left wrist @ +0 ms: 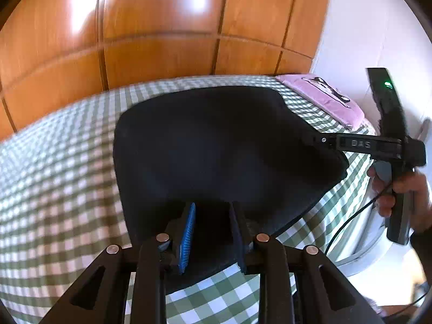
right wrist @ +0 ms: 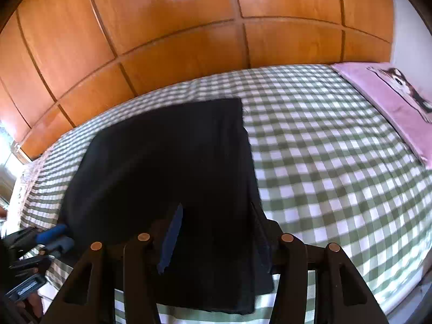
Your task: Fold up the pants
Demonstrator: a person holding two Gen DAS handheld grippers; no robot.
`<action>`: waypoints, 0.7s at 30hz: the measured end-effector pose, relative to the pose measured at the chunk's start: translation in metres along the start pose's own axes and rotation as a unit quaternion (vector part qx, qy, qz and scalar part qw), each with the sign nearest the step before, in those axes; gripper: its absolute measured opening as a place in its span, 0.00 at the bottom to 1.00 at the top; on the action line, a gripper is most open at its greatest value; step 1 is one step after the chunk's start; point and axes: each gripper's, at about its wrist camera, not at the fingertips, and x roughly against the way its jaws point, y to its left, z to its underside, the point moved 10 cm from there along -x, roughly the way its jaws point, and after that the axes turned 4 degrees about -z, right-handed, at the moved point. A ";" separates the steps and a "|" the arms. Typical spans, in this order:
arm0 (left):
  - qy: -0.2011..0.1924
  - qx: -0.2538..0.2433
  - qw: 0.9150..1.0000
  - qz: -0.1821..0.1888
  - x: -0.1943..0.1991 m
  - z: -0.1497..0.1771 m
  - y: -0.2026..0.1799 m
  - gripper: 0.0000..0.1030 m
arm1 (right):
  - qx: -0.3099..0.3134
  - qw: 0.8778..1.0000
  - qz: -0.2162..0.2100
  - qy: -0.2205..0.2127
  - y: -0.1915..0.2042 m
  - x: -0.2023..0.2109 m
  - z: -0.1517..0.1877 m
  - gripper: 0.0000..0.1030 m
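Note:
Black pants (left wrist: 216,148) lie folded into a broad dark slab on a green-and-white checked bed sheet (left wrist: 54,175). My left gripper (left wrist: 213,232) hovers over their near edge. Its blue pad (left wrist: 187,237) is bare, the jaws stand apart, and the cloth shows beneath the gap. In the right wrist view the pants (right wrist: 167,162) form a long rectangle. My right gripper (right wrist: 216,232) stands wide open over their near right part, with nothing pinched. The right gripper (left wrist: 313,139) also reaches in from the right in the left wrist view, held by a hand (left wrist: 399,189).
A pink pillow (right wrist: 391,102) with an animal print lies at the bed's far right. Glossy wooden wardrobe doors (right wrist: 189,27) run behind the bed. Checked sheet (right wrist: 324,162) stretches to the right of the pants. A cable (left wrist: 348,224) hangs from the right gripper. The left gripper (right wrist: 58,236) shows at lower left.

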 end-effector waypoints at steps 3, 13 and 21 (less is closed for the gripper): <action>-0.005 0.030 0.999 0.010 0.006 -0.003 0.010 0.28 | -0.006 1.000 -0.009 0.005 -0.005 -0.004 0.003 0.51; 0.018 0.289 0.949 0.121 -0.015 -0.016 0.099 0.71 | -0.063 0.992 -0.101 0.028 -0.024 -0.018 0.006 0.67; 0.090 0.296 0.931 0.193 -0.070 -0.009 0.078 0.54 | -0.078 0.973 -0.208 0.066 -0.024 -0.036 0.004 0.57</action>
